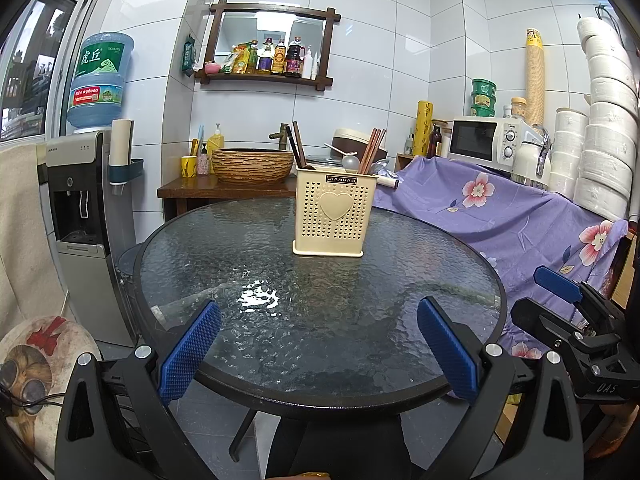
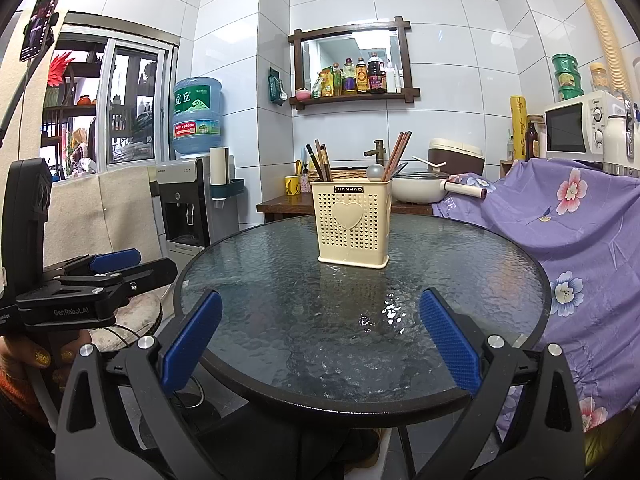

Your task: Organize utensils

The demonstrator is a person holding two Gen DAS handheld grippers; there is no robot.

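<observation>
A cream perforated utensil holder (image 1: 334,218) with a heart on its front stands upright on the round glass table (image 1: 320,300). It holds brown chopsticks (image 1: 372,150), dark utensils (image 1: 298,146) and a metal spoon (image 1: 349,162). The holder also shows in the right wrist view (image 2: 353,226). My left gripper (image 1: 320,354) is open and empty above the table's near edge. My right gripper (image 2: 320,346) is open and empty at the near edge too. In the left wrist view the right gripper (image 1: 560,284) shows at the right. In the right wrist view the left gripper (image 2: 116,260) shows at the left.
A purple floral cloth (image 1: 500,216) covers furniture right of the table. A water dispenser (image 1: 84,200) stands at the left. Behind the table are a woven basin (image 1: 252,165) on a wooden counter, a white pot (image 2: 416,188) and a microwave (image 1: 486,142).
</observation>
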